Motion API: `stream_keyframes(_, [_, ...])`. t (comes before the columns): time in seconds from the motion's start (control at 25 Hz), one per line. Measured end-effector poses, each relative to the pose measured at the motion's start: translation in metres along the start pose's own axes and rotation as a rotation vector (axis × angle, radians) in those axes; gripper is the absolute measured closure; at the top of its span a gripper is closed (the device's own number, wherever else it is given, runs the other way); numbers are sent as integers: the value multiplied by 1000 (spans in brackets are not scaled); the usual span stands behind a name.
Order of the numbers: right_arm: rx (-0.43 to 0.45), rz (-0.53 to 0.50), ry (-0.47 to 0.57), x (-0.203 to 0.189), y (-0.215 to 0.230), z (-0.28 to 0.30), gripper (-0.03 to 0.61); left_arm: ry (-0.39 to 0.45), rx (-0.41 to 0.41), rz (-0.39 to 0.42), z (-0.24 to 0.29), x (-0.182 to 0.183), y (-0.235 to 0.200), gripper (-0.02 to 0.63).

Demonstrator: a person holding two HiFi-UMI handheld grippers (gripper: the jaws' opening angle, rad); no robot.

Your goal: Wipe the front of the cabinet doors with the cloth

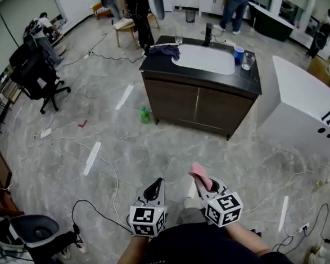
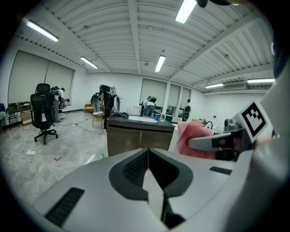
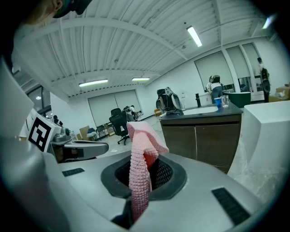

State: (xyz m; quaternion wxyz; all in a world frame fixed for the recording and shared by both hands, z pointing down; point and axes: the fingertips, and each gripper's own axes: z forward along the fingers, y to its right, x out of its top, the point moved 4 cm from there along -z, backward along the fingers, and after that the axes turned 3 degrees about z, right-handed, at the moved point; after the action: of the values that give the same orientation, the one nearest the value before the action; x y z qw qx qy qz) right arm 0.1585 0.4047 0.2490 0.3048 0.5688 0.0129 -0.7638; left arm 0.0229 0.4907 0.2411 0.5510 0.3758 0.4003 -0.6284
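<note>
Cloth (image 3: 139, 172): one, pink, waffle-knit, standing upright from the right gripper, its top folded over; well apart from the cabinet.
Right gripper (image 1: 205, 183): one, grey, jaws pinching the cloth low down.
Left gripper (image 2: 147, 167): one, grey, ribbed black pads pressed together with nothing between them.
Floor (image 1: 103, 133): grey marbled tiles, crossed by loose cables and white tape strips.
Green bottle (image 1: 145, 115): one, small, on the floor by the cabinet's left front corner.
Cabinet (image 1: 200, 106): one, dark brown wood, two flat doors side by side, both shut.
Countertop (image 1: 246, 80): black, around one white basin (image 1: 205, 58); it carries one blue cup (image 1: 238, 54), two clear glasses and one dark rag (image 1: 164, 51).
</note>
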Motion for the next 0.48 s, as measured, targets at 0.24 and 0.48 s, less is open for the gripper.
stream_keyframes(0.24, [27, -1, 18, 30, 34, 29, 537, -3, -4, 24, 46, 26, 1, 601])
stream_keyframes(0.48, [54, 5, 29, 46, 62, 52, 537, 19, 17, 40, 83, 46, -4, 601])
